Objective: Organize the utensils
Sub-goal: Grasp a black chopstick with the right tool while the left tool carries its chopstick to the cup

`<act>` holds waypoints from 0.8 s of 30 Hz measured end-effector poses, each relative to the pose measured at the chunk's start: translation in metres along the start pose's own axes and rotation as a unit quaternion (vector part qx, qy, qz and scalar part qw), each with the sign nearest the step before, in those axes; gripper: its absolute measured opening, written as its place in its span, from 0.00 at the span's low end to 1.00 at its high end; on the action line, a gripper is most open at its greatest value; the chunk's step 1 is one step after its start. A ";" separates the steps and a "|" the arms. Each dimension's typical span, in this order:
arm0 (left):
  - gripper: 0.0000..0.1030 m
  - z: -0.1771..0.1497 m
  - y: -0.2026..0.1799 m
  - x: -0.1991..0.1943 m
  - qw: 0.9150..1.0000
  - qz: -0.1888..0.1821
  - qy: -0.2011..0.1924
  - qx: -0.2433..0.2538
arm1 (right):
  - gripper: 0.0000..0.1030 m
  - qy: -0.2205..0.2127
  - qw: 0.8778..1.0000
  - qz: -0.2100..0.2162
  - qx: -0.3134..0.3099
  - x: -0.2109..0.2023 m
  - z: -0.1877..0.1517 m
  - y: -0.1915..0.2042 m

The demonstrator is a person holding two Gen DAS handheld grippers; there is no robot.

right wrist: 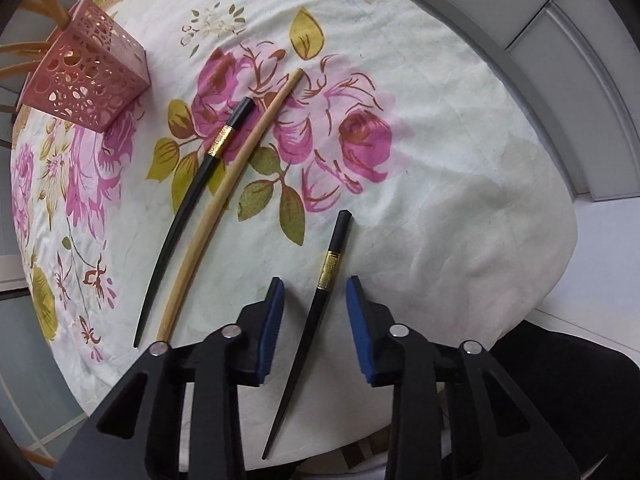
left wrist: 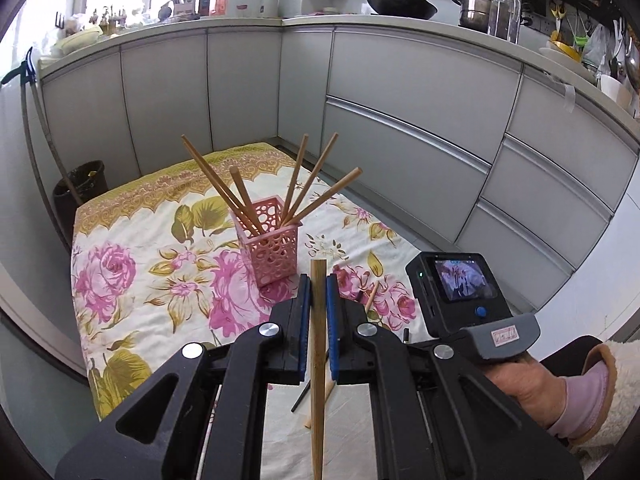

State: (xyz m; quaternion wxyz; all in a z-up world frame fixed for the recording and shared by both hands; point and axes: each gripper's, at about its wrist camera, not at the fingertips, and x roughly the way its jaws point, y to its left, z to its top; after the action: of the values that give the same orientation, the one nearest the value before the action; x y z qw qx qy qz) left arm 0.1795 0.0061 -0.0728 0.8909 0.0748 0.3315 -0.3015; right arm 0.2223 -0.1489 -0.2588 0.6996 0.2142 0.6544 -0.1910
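Observation:
A pink perforated holder [left wrist: 267, 241] stands on the floral cloth with several wooden chopsticks [left wrist: 312, 182] leaning out of it; it also shows in the right wrist view [right wrist: 86, 76] at upper left. My left gripper [left wrist: 318, 282] is shut on a wooden chopstick [left wrist: 319, 360], held upright above the cloth, short of the holder. My right gripper [right wrist: 315, 286] is open, low over the cloth, its blue pads on either side of a black chopstick [right wrist: 310, 328] with a gold band. A second black chopstick [right wrist: 188, 208] and a wooden chopstick [right wrist: 228, 200] lie side by side to its left.
The table under the floral cloth [left wrist: 132, 280] is narrow, with grey cabinet fronts [left wrist: 400, 100] close behind and to the right. A dark bin [left wrist: 78, 192] stands at the far left. The right gripper's camera body [left wrist: 456, 292] shows at the right of the left wrist view.

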 end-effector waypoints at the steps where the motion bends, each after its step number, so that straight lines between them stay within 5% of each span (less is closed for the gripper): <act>1: 0.07 0.000 0.001 -0.003 1.000 0.005 -0.003 -0.002 | 0.17 -0.008 1.000 -0.007 -0.004 0.000 -0.002 0.002; 7: 0.07 0.002 0.006 -0.014 0.999 0.031 -0.019 -0.009 | 0.07 -0.014 0.999 0.031 0.002 -0.003 -0.005 -0.007; 24: 0.07 0.008 0.009 -0.029 0.997 0.042 -0.057 -0.042 | 0.07 -0.166 0.973 0.156 0.036 -0.091 -0.001 -0.079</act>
State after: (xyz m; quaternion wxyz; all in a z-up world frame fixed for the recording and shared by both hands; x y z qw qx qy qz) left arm 0.1717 0.0248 -0.0485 0.9223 0.0342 0.2894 -0.2537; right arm 0.1716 -0.2156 -0.1725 0.8114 0.3042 0.4802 -0.1356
